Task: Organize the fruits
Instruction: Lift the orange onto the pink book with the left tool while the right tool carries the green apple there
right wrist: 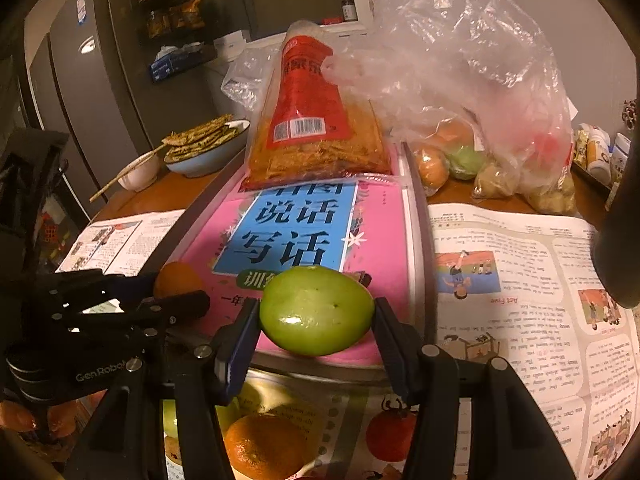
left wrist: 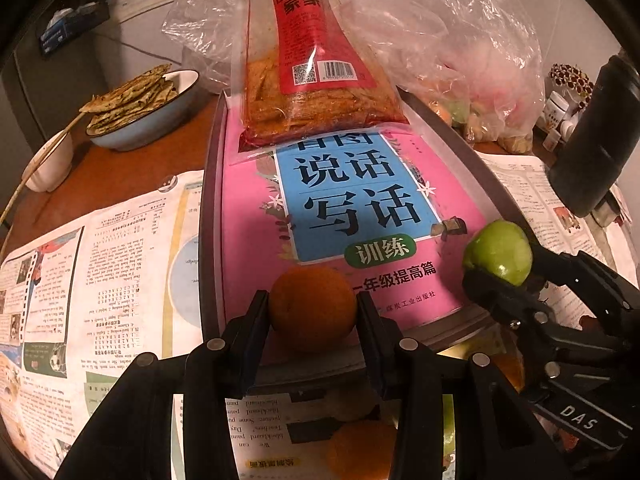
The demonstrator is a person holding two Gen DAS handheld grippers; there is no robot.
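The left claw (left wrist: 313, 310) grips an orange (left wrist: 312, 306) between its two black fingers, held over the near edge of a pink book (left wrist: 352, 216). Just to its right, the right claw (right wrist: 316, 314) is clamped on a green fruit (right wrist: 316, 310), also above the book's near edge. The book lies in a grey tray (left wrist: 208, 216), with a red packet of snacks (left wrist: 316, 72) resting across its far end. Below the claws, another orange (right wrist: 264, 446) and a small tomato (right wrist: 390, 434) sit on newspaper (left wrist: 100, 264) spread over the brown surface (left wrist: 116, 176). Further out stand a bowl of flatbreads (left wrist: 140, 108) at the left and a clear plastic bag of fruit (right wrist: 480, 120) at the right.
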